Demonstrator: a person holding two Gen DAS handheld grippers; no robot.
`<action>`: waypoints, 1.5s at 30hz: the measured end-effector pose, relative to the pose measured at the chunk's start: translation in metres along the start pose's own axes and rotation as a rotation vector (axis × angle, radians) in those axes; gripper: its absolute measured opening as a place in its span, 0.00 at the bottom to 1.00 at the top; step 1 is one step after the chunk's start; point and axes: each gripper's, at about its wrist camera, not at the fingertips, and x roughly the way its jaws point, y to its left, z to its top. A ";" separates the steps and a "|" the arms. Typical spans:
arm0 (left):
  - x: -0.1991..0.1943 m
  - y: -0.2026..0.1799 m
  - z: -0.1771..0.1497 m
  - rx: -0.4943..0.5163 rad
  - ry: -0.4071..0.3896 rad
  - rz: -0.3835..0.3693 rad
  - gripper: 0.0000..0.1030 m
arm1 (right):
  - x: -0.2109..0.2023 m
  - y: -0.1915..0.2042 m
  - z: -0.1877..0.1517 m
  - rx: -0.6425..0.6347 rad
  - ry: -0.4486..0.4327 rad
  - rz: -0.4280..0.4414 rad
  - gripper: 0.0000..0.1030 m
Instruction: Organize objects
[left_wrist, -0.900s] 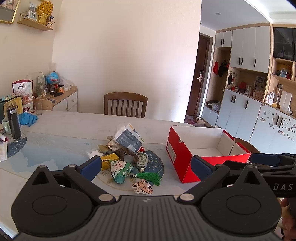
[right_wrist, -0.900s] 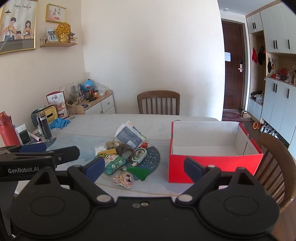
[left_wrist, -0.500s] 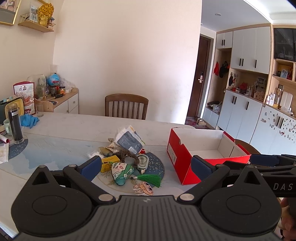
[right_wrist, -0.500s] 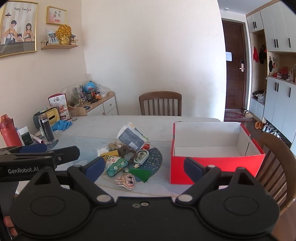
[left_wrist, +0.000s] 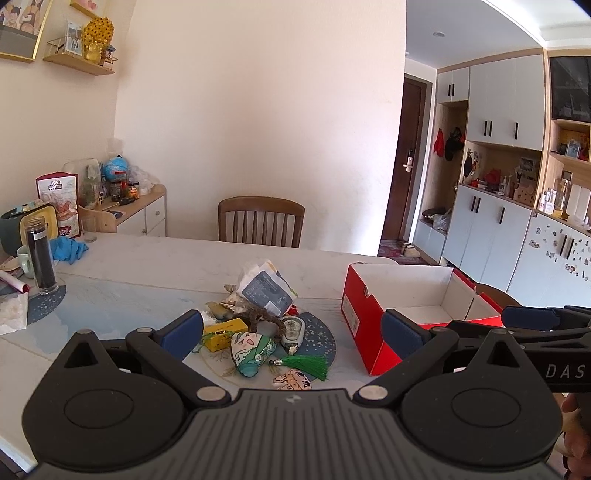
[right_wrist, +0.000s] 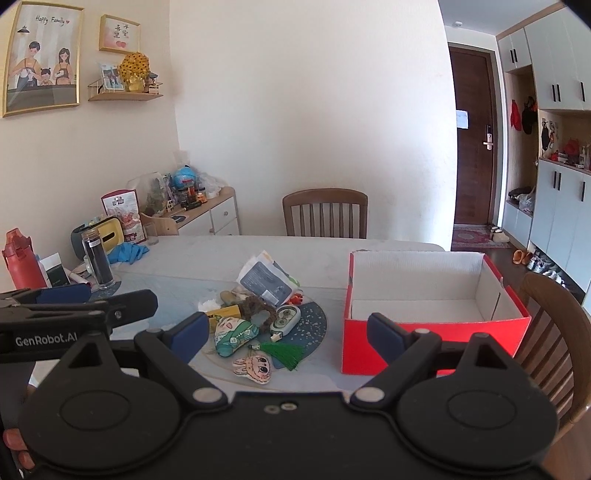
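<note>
**Both claws spread above the clutter**

The left claw (left_wrist: 291, 330) and right claw (right_wrist: 286, 330) are both spread wide, pinching nothing, held above the near edge of the counter (right_wrist: 207, 251). Ahead lies a heap of small objects (right_wrist: 258, 310) on a dark round mat (right_wrist: 314, 325). Just right of it stands the open red box (right_wrist: 432, 332).

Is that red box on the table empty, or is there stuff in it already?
Empty: the red box shows only bare white walls and floor inside.
</note>
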 end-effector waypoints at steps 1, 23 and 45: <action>0.000 0.000 0.000 0.002 -0.001 0.001 1.00 | 0.000 0.000 0.000 0.001 0.000 0.000 0.89; 0.070 0.053 -0.002 -0.035 0.131 -0.033 1.00 | 0.071 0.021 0.001 0.022 0.092 -0.055 0.89; 0.186 0.148 -0.059 -0.016 0.392 0.088 0.97 | 0.203 0.027 -0.039 0.149 0.364 -0.364 0.89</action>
